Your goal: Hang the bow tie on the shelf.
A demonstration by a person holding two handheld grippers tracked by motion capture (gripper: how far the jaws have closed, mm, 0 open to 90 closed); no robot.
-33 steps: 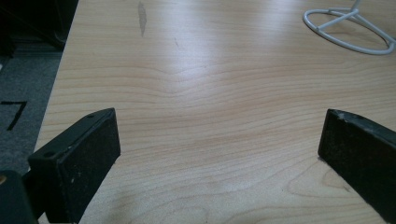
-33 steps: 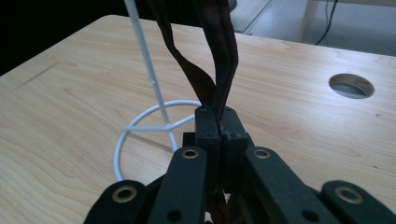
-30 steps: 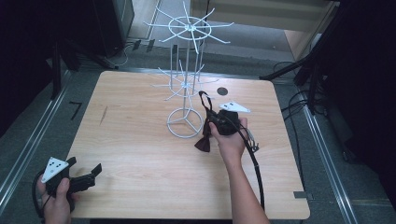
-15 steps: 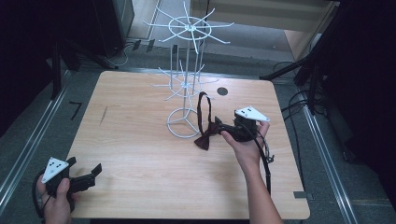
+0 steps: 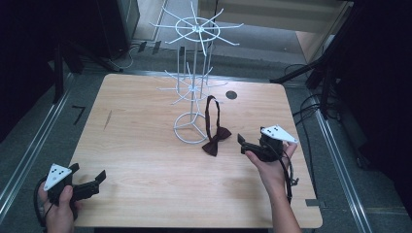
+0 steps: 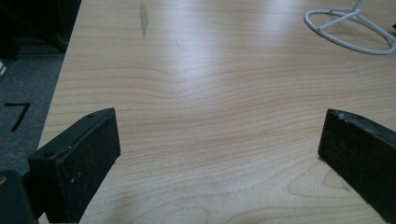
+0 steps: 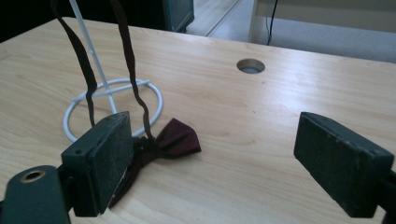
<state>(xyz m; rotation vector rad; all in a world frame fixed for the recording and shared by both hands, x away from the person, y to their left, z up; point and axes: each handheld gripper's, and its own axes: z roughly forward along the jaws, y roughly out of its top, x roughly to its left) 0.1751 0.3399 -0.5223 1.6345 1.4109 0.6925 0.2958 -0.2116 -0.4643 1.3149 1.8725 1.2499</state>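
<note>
The right tool [image 5: 252, 144] is standing open and empty, jaws wide apart, just to the right of the bow tie [image 5: 216, 141], not touching it. The bow tie is lying on the tabletop [image 5: 145, 160] against the base ring of the white wire stand [image 5: 194, 92], its strap loop rising to hang from a low arm of the stand.

Risk, as judged: the loop is sitting on a thin arm, so any brush from the tool is likely to slip it off or rock the light stand. The bow is resting partly at the ring and could snag there.

The right hand [image 5: 267, 162] is reaching in low, tool pointing left toward the stand. The left tool [image 5: 85, 187], also open and empty, is sitting idle well away from the stand, near the tabletop's front left corner.
</note>
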